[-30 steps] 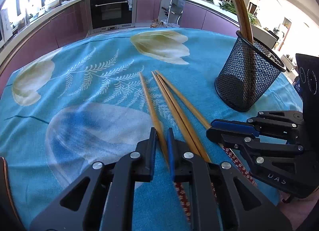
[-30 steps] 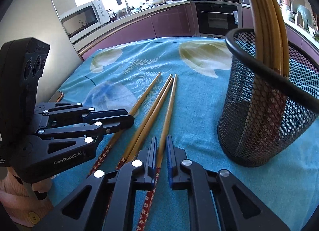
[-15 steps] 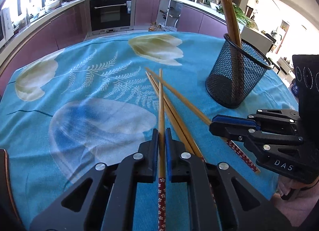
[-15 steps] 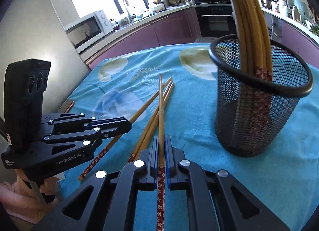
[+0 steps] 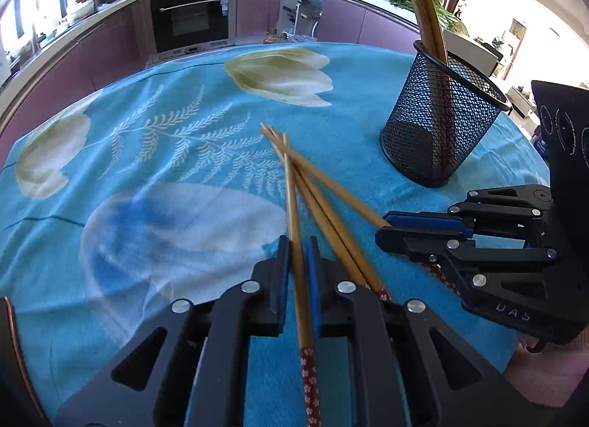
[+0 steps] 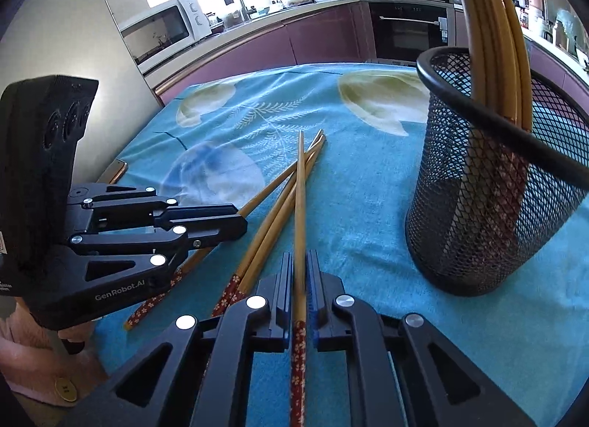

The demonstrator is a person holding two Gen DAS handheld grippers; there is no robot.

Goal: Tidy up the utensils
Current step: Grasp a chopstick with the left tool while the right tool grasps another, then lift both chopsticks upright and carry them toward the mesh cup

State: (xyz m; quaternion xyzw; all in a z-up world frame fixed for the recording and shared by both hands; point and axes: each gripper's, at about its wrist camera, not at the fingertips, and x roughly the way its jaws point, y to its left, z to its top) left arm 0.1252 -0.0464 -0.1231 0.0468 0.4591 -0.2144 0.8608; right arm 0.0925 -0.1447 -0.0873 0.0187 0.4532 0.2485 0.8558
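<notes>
Several bamboo chopsticks with red flowered ends lie in a crossed pile [image 5: 331, 206] on the blue cloth; the pile also shows in the right wrist view [image 6: 272, 221]. My left gripper [image 5: 298, 257] has a chopstick [image 5: 294, 228] between its slightly parted jaws, its tip resting on the pile. My right gripper [image 6: 301, 268] is shut on another chopstick [image 6: 300, 206]. A black mesh cup [image 5: 438, 125] with several chopsticks upright in it stands at the right, close in the right wrist view [image 6: 489, 184].
The table wears a blue floral cloth [image 5: 165, 154]. The right gripper's body [image 5: 497, 265] sits right of the pile; the left gripper's body [image 6: 110, 239] sits left of it. A phone [image 6: 114, 171] lies at the left table edge. Kitchen counters lie behind.
Both grippers closed around chopsticks and lifted them off the pile. The left jaws have since loosened a little and its chopstick has tilted with the tip down on the pile.
</notes>
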